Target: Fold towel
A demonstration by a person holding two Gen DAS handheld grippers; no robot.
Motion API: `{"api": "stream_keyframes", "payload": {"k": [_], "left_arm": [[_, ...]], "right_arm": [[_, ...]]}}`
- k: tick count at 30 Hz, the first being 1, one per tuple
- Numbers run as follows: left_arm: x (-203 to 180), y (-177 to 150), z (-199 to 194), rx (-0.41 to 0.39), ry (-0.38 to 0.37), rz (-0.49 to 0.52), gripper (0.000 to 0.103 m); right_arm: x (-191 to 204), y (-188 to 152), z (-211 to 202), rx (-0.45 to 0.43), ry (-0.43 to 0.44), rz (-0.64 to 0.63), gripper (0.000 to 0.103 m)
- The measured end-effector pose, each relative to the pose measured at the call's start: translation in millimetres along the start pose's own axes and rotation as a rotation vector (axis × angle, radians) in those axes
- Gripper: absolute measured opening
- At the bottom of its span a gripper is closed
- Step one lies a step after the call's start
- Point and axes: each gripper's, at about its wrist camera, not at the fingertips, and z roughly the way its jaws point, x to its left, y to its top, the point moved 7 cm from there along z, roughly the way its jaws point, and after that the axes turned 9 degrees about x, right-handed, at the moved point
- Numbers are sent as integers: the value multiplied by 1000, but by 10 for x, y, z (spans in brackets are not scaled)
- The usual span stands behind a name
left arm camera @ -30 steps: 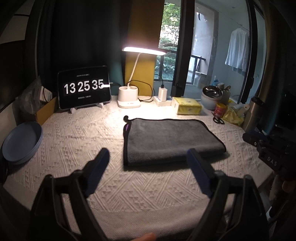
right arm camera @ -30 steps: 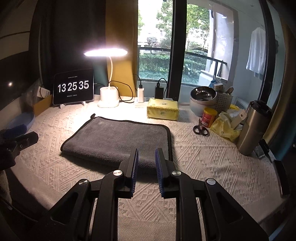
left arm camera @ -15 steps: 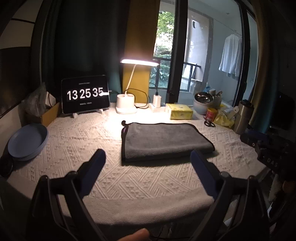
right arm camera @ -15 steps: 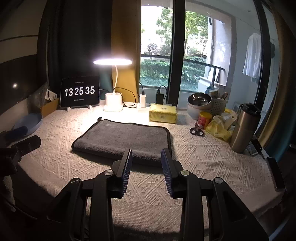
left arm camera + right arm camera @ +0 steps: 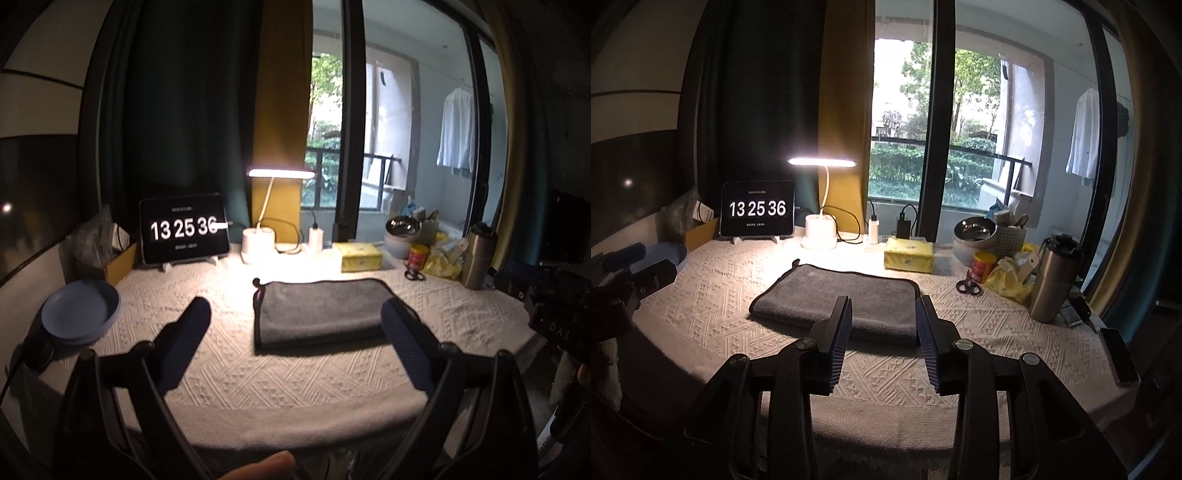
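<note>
Left hand-held gripper (image 5: 295, 314) spread wide, empty, hovering off the near edge of the surface (image 5: 221, 369). Right hand-held gripper (image 5: 884, 306) parted too, empty, also short of the towel. Grey towel (image 5: 319, 308) folded flat mid-surface (black trim, small loop at far left corner), touching neither tool. Clock tablet (image 5: 183, 232), lit lamp (image 5: 279, 173) behind; blue plate (image 5: 79, 312) at left.

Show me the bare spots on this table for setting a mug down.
Bare cloth lies between the blue plate and the folded towel, and along the near edge before the towel. The far right corner is crowded: scissors, red can, steel flask.
</note>
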Motion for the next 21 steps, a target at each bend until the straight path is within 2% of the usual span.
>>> {"api": "stream_keyframes", "payload": {"k": [3, 14, 21], "left_arm": [[-4, 62, -104, -33, 13, 4, 94], [60, 247, -405, -116, 47, 14, 95], [96, 323, -526, -159, 52, 4, 95]], "right_arm": [[-14, 44, -146, -34, -5, -4, 50], [-77, 180, -495, -117, -23, -8, 51], [-120, 193, -576, -143, -29, -4, 53]]}}
